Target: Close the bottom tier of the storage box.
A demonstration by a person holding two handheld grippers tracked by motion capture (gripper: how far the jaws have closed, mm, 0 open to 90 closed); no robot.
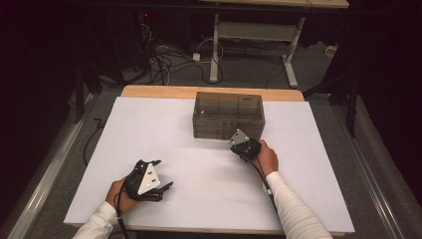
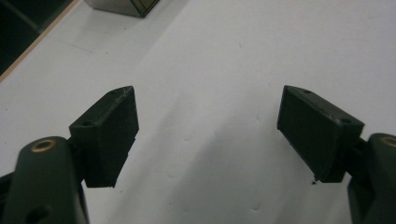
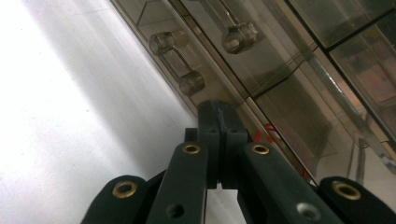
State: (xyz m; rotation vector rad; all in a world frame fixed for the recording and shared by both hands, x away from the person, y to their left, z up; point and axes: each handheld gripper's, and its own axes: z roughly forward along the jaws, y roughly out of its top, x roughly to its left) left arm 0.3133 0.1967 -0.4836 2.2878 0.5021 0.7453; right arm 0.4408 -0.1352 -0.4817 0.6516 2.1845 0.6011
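- You have no readable text, label, brand or number anywhere here.
- Just beyond your closed right gripper (image 3: 218,122), red marks (image 3: 265,131) show through the front of the clear drawer box (image 3: 280,70); they are too blurred and too hidden by the jaws to read.

Left tool (image 1: 158,175) gapes wide apart; right tool (image 1: 238,141) is pressed closed.

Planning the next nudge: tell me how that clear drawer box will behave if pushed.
The clear drawer box looks like rigid plastic, so it probably slides whole across the smooth white table. It sits wide and low, so tipping seems unlikely. Its drawers might slip out.
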